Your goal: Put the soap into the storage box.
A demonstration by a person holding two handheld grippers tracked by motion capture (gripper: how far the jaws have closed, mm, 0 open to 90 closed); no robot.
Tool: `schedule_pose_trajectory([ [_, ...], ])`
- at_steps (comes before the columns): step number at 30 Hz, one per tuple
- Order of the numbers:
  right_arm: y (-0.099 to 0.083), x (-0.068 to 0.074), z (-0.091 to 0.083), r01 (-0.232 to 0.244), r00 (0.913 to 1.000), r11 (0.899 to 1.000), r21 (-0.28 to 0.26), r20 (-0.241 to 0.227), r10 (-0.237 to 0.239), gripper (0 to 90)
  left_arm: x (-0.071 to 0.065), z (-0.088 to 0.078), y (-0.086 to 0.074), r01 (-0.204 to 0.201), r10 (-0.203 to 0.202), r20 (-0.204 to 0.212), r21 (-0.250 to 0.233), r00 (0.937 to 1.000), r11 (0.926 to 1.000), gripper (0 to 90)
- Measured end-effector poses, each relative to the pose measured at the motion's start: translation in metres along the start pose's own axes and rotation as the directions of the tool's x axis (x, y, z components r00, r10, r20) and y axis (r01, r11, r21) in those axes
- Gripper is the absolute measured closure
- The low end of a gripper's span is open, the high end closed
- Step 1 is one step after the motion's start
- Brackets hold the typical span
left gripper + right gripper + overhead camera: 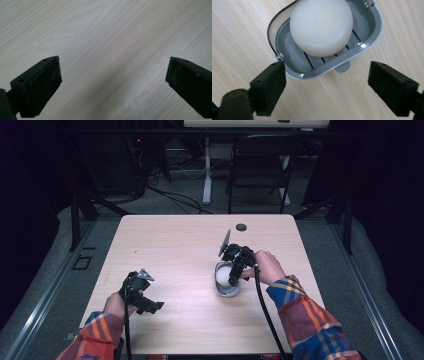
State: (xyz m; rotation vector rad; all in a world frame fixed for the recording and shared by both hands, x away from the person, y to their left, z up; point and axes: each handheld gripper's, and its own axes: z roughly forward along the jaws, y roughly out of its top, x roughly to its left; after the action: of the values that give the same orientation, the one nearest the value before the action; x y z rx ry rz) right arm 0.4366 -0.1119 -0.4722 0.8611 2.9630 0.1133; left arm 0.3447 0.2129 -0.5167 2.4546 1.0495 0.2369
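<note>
Here the round white soap bar (321, 26) lies in the grey soap dish (364, 43), tilted against the slotted floor with one edge lifted toward the rim. The dish stands on the right half of the surface (190, 250), about midway between its near and far edges. The right gripper (327, 83) hangs just above the dish, released: its jaws stand apart with nothing between them, clear of both soap and dish. My reading is that the soap has been set down and this is the letting-go step; the next move calls for lifting that gripper straight away without clipping the dish rim or its wire handle. The left gripper (113, 80) is also released, jaws wide over bare wood, and the high view places it (141, 292) near the left front of the surface, well apart from the dish.

The right gripper view gives the drain slots, the small tab at the dish's edge and the clear gap around the pads. The high view adds the layout: both hands, trailing cables, a chair (260, 162) beyond the far edge.
</note>
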Motion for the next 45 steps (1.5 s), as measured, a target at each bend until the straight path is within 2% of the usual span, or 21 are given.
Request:
schedule_pose_trajectory([
  [3, -0.008, -0.001, -0.004, -0.009, 0.9999, 1.000, -0.021, 0.004, 0.009, 13.0, 0.000, 0.000, 0.000, 0.000, 0.000, 0.000, 0.000, 1.0000, 1.0000, 0.3],
  [8, -0.023, -0.006, -0.011, -0.028, 0.9993, 0.999, -0.025, 0.024, 0.028, 8.0, -0.001, 0.000, 0.000, -0.001, 0.001, -0.001, -0.001, 1.0000, 1.0000, 0.3],
  [12, -0.039, -0.009, -0.015, -0.044, 0.9982, 0.998, -0.047, 0.038, 0.045, 5.5, -0.001, 0.000, 0.000, -0.003, 0.003, -0.001, 0.000, 1.0000, 1.0000, 0.3],
  [13, -0.048, -0.011, -0.016, -0.054, 0.9975, 0.997, -0.063, 0.043, 0.057, 5.2, -0.001, 0.000, 0.000, -0.002, 0.002, -0.001, -0.001, 1.0000, 1.0000, 0.3],
  [19, -0.069, -0.016, -0.016, -0.078, 0.9948, 0.995, -0.057, 0.060, 0.082, 3.2, -0.001, 0.000, 0.001, -0.003, 0.003, 0.000, 0.007, 1.0000, 1.0000, 0.3],
  [23, -0.087, -0.019, -0.012, -0.107, 0.9919, 0.991, -0.075, 0.061, 0.111, 1.9, -0.001, 0.001, 0.000, -0.003, 0.003, -0.002, 0.003, 1.0000, 1.0000, 0.3],
  [25, -0.097, -0.021, -0.010, -0.116, 0.9910, 0.991, -0.061, 0.059, 0.120, 1.8, -0.001, 0.001, 0.000, -0.003, 0.003, -0.002, 0.003, 1.0000, 1.0000, 0.3],
  [27, -0.104, -0.023, -0.008, -0.121, 0.9892, 0.991, -0.051, 0.078, 0.124, 1.7, -0.001, 0.000, 0.001, -0.005, 0.005, 0.000, 0.008, 1.0000, 1.0000, 0.3],
  [31, -0.120, -0.026, -0.003, -0.138, 0.9861, 0.989, -0.052, 0.087, 0.142, 1.3, -0.001, 0.000, 0.001, -0.005, 0.005, 0.000, 0.007, 1.0000, 1.0000, 0.3],
  [32, -0.125, -0.026, -0.001, -0.152, 0.9844, 0.985, -0.075, 0.077, 0.158, 1.3, -0.001, 0.001, 0.000, -0.001, 0.001, -0.003, 0.005, 1.0000, 1.0000, 0.3],
  [38, -0.155, -0.028, 0.011, -0.207, 0.9742, 0.971, -0.119, 0.066, 0.216, 0.0, -0.001, 0.000, 0.000, -0.004, 0.004, -0.003, 0.004, 1.0000, 1.0000, 0.3],
  [40, -0.163, -0.028, 0.018, -0.213, 0.9737, 0.972, -0.097, 0.062, 0.219, 0.0, -0.001, 0.000, 0.000, -0.005, 0.005, 0.000, 0.007, 1.0000, 1.0000, 0.3],
  [42, -0.171, -0.026, 0.028, -0.231, 0.9699, 0.969, -0.085, 0.058, 0.237, 0.0, -0.001, 0.000, 0.000, -0.004, 0.004, -0.001, 0.005, 1.0000, 1.0000, 0.3],
  [43, -0.173, -0.026, 0.030, -0.223, 0.9720, 0.973, -0.059, 0.061, 0.227, 0.0, -0.002, 0.000, 0.001, -0.005, 0.005, -0.001, 0.005, 1.0000, 1.0000, 0.3],
  [45, -0.177, -0.024, 0.037, -0.228, 0.9706, 0.972, -0.051, 0.069, 0.231, 0.0, -0.002, 0.000, 0.001, -0.005, 0.005, -0.002, 0.005, 1.0000, 1.0000, 0.3],
])
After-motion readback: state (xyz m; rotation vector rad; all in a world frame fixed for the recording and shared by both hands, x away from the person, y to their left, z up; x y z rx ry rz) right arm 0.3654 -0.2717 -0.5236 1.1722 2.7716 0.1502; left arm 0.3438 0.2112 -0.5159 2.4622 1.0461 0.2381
